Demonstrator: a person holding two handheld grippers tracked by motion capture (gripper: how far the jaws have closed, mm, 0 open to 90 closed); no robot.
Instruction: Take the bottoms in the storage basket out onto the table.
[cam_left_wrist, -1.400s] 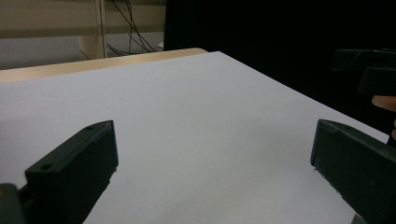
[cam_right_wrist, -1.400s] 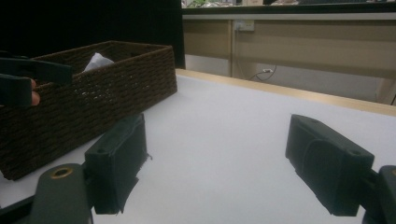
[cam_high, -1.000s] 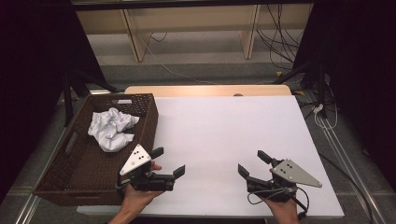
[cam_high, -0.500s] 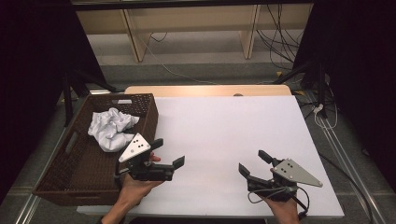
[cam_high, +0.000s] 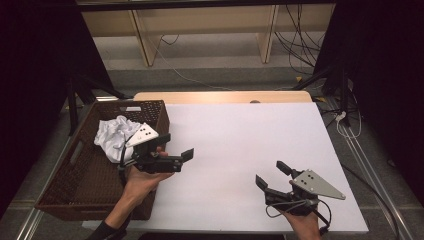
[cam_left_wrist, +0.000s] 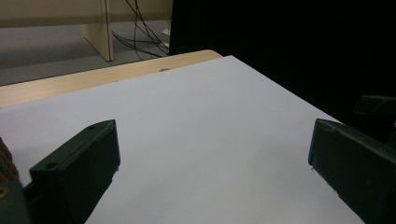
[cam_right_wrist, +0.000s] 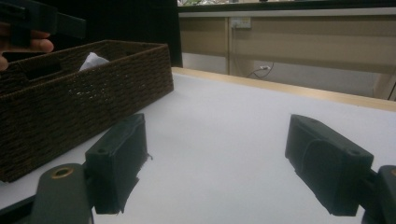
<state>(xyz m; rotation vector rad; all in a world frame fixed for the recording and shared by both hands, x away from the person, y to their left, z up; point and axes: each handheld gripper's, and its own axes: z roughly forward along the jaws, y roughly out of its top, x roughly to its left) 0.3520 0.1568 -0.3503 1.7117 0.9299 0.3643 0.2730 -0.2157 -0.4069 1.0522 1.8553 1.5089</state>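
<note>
A dark brown wicker basket (cam_high: 75, 150) stands on the left side of the white table (cam_high: 240, 130), with a crumpled white cloth (cam_high: 112, 135) inside it. My left gripper (cam_high: 176, 146) is held above the table by the basket's right wall, open, with nothing between its jaws. In the left gripper view the left gripper (cam_left_wrist: 212, 140) points across the bare white tabletop (cam_left_wrist: 201, 93). My right gripper (cam_high: 271, 175) rests low near the front right, open and empty. The right gripper view has the right gripper (cam_right_wrist: 215, 140) facing the basket (cam_right_wrist: 70, 98) and the cloth (cam_right_wrist: 93, 59).
A pale wooden strip (cam_high: 220, 96) runs along the table's far edge. Beyond it are shelf legs and cables (cam_high: 300, 45) on the floor. Black curtains hang at both sides. The hand with the left gripper (cam_right_wrist: 42, 21) appears at the top left of the right gripper view.
The left gripper has risen and moved away from the person, along the basket's right wall. The right gripper has stayed almost still.
</note>
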